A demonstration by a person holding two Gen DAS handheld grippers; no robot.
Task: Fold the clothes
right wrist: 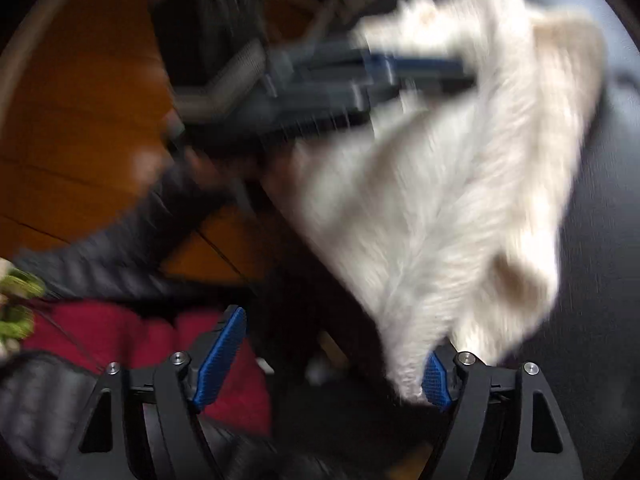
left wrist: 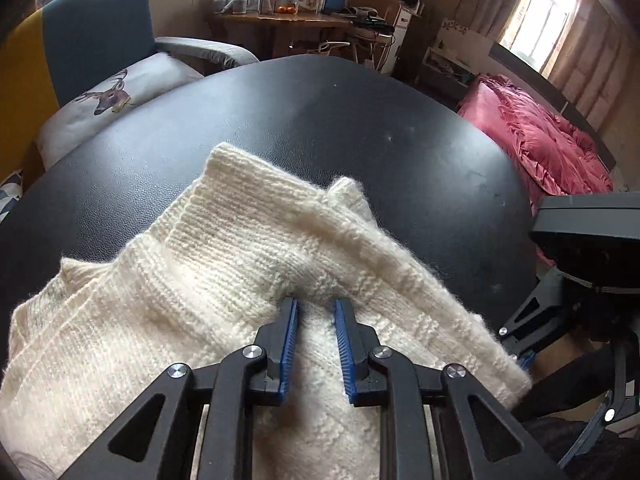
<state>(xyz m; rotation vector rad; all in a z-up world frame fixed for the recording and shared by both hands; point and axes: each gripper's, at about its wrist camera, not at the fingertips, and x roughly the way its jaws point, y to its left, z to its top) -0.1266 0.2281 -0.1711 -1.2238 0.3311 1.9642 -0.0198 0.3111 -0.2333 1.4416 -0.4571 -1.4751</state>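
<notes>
A cream knit sweater point(left wrist: 224, 264) lies bunched on the near part of a round black table point(left wrist: 320, 120). My left gripper point(left wrist: 316, 308) is shut on a fluffy fold of it, blue pads close together with knit between them. The right wrist view is blurred by motion. There the sweater point(right wrist: 460, 200) hangs in a long lifted fold, and the left gripper point(right wrist: 400, 76) shows clamped on its upper part. My right gripper point(right wrist: 336, 334) stands wide open, with the sweater's lower edge brushing its right pad point(right wrist: 436, 380). Nothing lies between its fingers. Its black body point(left wrist: 588, 240) shows at the table's right edge.
An armchair with a deer cushion point(left wrist: 108, 96) stands behind the table at the left, pink bedding point(left wrist: 540, 148) at the right, and a cluttered wooden table point(left wrist: 288, 20) at the back. Below are a wood floor point(right wrist: 80, 120), a person's dark sleeve point(right wrist: 140, 232) and red cloth point(right wrist: 120, 340).
</notes>
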